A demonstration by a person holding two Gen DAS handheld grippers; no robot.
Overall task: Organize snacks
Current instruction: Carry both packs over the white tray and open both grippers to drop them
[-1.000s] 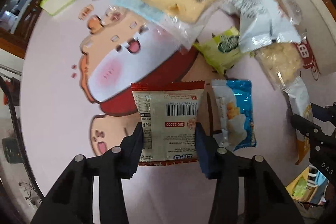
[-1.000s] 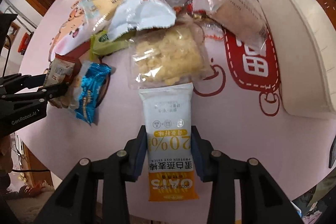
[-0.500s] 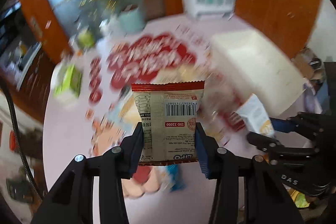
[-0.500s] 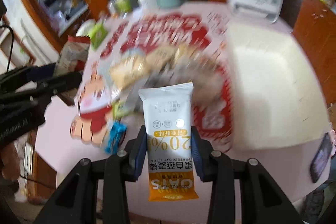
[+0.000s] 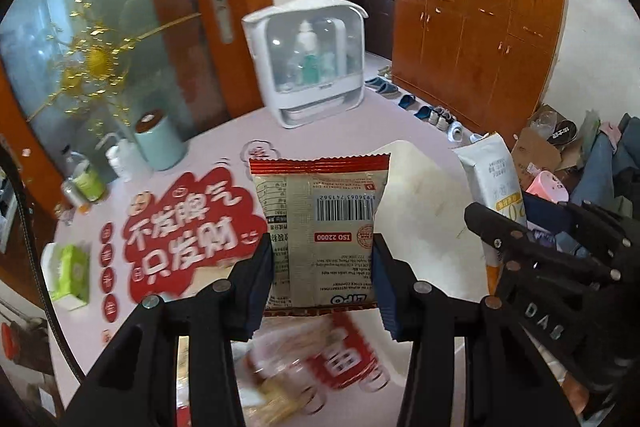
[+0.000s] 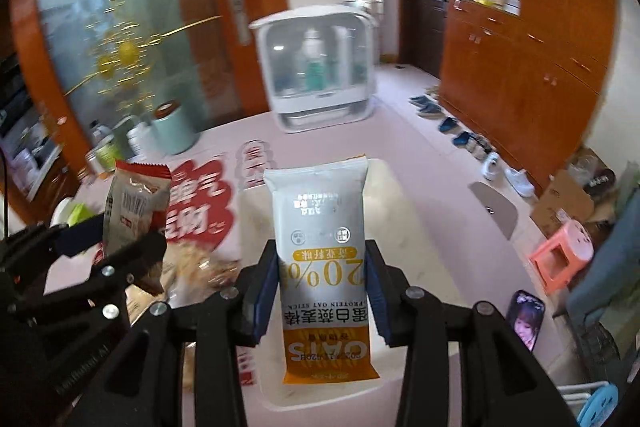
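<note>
My left gripper (image 5: 322,255) is shut on a beige snack packet with red ends (image 5: 320,211), held up in the air above the pink table. My right gripper (image 6: 322,267) has a white and orange oat stick packet (image 6: 320,211) upright between its pads; its jaws are opening, though the pads still touch the packet's sides. Below and behind both packets lies a shallow white box (image 6: 404,219). Each gripper shows in the other's view: the right gripper (image 5: 520,239) with the oat stick (image 5: 492,179), the left gripper (image 6: 112,243) with the beige packet (image 6: 132,203).
A pile of loose snacks (image 5: 280,367) lies on the table near me. Farther back stand a white cabinet with a clear door (image 5: 306,63), a teal canister (image 5: 158,139), small bottles and a green tissue box (image 5: 72,267). A phone (image 6: 526,319) lies at the table's right edge.
Both grippers have lifted their packets off the table and tilted up. The snack pile has dropped to the bottom of the views and the white box now lies under the packets.
</note>
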